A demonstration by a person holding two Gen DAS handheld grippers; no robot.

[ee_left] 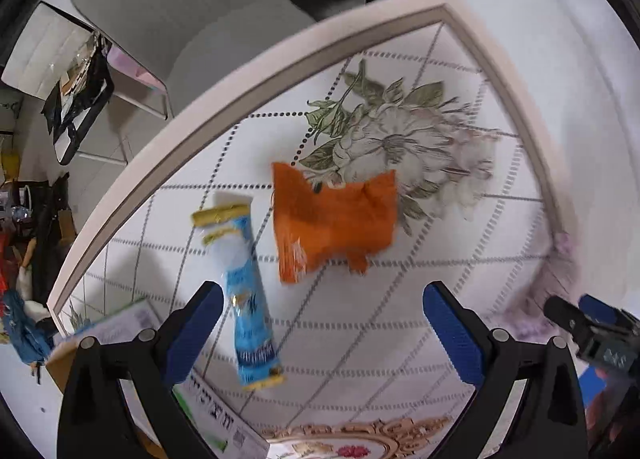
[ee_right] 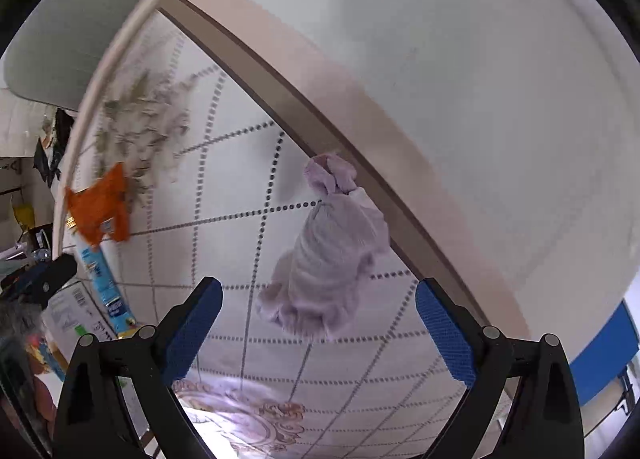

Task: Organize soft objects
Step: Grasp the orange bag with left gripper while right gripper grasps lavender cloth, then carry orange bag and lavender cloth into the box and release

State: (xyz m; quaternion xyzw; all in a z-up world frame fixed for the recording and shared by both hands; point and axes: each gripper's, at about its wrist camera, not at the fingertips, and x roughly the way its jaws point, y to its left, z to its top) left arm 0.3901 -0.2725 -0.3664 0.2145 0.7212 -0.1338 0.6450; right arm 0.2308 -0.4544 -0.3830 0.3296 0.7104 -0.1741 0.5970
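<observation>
An orange crumpled cloth [ee_left: 334,221] lies in the middle of the floral-patterned table [ee_left: 440,299], just beyond my open left gripper [ee_left: 322,309], whose blue pads hold nothing. A blue and gold tube [ee_left: 246,291] lies left of the cloth, close to the left pad [ee_left: 192,339]. In the right wrist view a knotted lilac fuzzy cloth [ee_right: 330,259] rests by the table's far edge, ahead of my open right gripper [ee_right: 318,307]. The orange cloth [ee_right: 100,207] and the tube [ee_right: 104,283] show at that view's left. The right gripper [ee_left: 592,327] appears at the left view's right edge.
A white and green carton [ee_left: 216,419] lies at the table's near left corner under the left finger. A grey chair [ee_left: 180,11] stands beyond the table's beige rim [ee_left: 248,67]. A white wall [ee_right: 460,79] runs along the right side. Clutter fills the floor at far left.
</observation>
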